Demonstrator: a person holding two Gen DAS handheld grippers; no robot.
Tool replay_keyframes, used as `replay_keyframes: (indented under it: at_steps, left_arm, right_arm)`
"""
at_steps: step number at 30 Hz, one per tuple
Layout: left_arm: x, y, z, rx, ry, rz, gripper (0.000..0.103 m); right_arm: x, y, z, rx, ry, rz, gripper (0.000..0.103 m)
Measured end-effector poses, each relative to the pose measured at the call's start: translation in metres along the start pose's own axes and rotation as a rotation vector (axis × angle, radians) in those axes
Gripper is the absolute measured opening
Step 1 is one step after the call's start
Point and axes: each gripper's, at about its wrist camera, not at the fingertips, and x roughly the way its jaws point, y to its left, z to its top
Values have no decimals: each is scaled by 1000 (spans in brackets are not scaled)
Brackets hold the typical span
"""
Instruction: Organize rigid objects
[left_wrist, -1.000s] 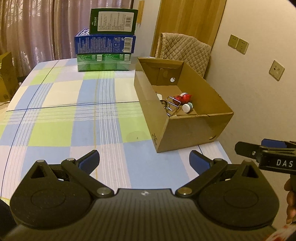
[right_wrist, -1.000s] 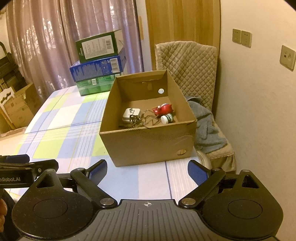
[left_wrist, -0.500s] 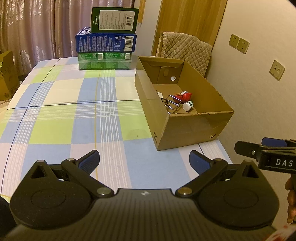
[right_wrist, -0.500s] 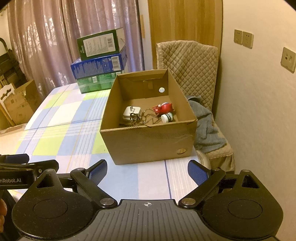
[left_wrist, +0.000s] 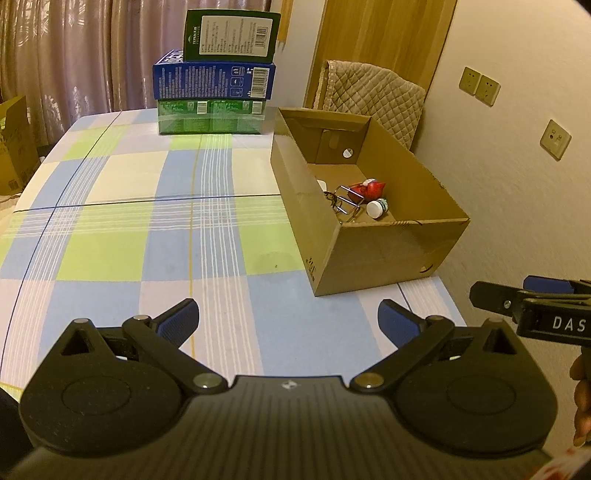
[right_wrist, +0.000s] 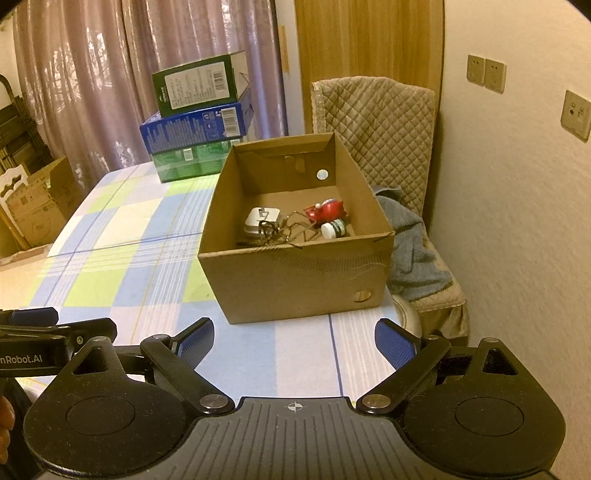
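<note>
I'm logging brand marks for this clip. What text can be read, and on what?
"DAS": side of the right gripper, cut off by the frame edge.
"nRobot.AI": side of the left gripper, also cut off.
Labels and barcodes on the stacked boxes: too small to read.
Print on the cardboard box: blurred.

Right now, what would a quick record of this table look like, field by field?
Surface: checked tablecloth
Container: open cardboard box, near the wall
Inside box: white plug, wire piece, red toy, small bottle
Far end: stack of three boxes
Left gripper: open, empty
Right gripper: open, empty
Loose items on cloth: none visible
</note>
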Motion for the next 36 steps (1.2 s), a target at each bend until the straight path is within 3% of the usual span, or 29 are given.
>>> replay_keyframes:
  at_steps: [36]
  left_arm:
    - [2,4,-4,-11,3,3,102]
  right_arm:
    - [4,2,-6,-6,7,-4,91]
